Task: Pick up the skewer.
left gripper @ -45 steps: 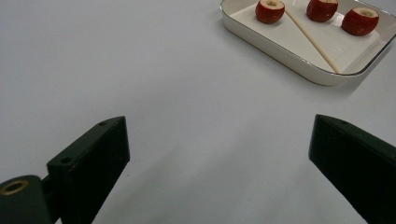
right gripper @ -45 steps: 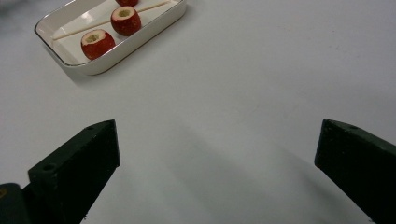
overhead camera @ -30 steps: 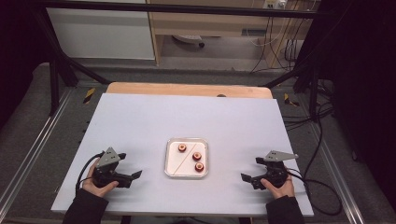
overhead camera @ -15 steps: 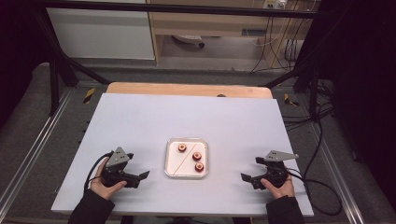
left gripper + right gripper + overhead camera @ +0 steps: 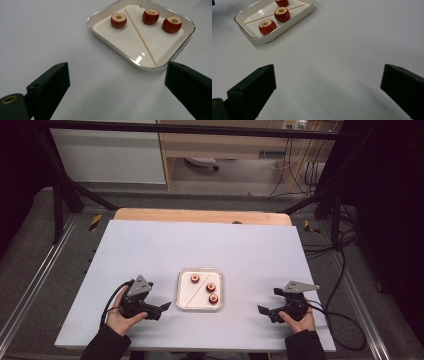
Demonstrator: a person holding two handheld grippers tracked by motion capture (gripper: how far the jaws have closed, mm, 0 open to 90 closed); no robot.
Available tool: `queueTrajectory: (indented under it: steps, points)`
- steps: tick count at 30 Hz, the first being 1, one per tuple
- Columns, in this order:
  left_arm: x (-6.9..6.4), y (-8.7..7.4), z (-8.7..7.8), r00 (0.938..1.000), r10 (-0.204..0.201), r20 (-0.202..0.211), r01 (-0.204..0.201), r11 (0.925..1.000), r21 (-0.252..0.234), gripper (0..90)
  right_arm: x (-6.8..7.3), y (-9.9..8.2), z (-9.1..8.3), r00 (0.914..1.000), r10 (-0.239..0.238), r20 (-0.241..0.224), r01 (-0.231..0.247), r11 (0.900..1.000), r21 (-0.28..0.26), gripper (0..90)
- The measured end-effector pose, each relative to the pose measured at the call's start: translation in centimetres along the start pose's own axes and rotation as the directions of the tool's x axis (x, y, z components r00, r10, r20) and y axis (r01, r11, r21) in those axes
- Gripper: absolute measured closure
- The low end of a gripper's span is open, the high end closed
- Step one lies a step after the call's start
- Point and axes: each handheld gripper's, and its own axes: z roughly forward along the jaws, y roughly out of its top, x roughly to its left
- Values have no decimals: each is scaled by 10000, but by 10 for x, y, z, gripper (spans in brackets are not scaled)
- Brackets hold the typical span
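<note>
Table, white-topped, bears a tray; grey floor surrounds.

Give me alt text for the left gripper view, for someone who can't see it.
A white square tray on a pale table holds three red cored fruit pieces and a thin wooden stick lying diagonally across it. The left gripper, its two black jaws wide open and holding nothing, points at the tray from just short of its near rim.
</note>
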Motion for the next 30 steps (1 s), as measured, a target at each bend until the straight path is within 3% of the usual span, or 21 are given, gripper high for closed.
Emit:
queueTrajectory:
  steps: [12, 20, 30]
  points:
    - [-21, 31, 19, 9998, 195, 1, -195, 9991, 383, 67, 1, 1, 1, 9999, -88, 98, 87, 10000, 28, 7]
    - [-34, 46, 40, 9998, 79, -200, -61, 9962, 868, 157, 1, 1, 0, 9999, -76, 123, 75, 9999, 81, 7]
    - [-48, 48, 68, 9989, 28, -459, 31, 9920, 1266, 339, 1, 0, 2, 9999, -97, 138, 95, 9998, 175, 6]
